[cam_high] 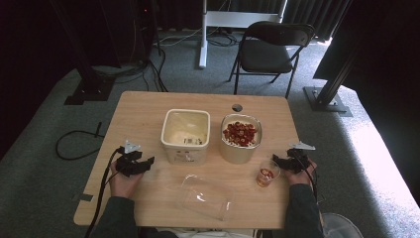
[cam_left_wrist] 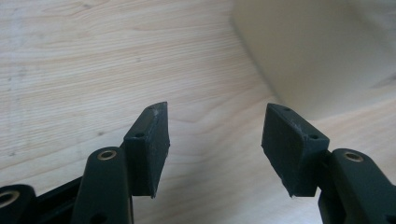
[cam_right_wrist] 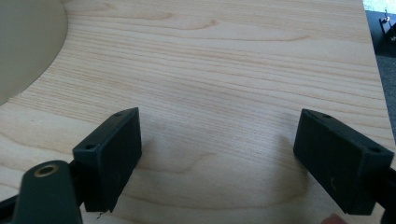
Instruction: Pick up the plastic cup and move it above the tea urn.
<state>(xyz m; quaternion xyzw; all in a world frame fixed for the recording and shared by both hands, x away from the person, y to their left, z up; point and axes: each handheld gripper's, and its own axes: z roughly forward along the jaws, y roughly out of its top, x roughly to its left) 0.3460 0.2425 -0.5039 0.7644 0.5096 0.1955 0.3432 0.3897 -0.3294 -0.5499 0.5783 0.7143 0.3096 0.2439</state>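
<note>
Both the left gripper (cam_high: 141,163) and right gripper (cam_high: 282,162) rest released on the light wooden table (cam_high: 148,106), flanking the containers, apparently staged for access

Two tubs (cam_high: 185,135) (cam_high: 240,138) side by side mid-table (cam_high: 138,106), small cup (cam_high: 267,174) and flat lid (cam_high: 204,196) in front.

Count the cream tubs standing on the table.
2: an empty square tub at centre, and a round tub holding red pieces just to its right. The small cup and clear lid aren't counted.
</note>
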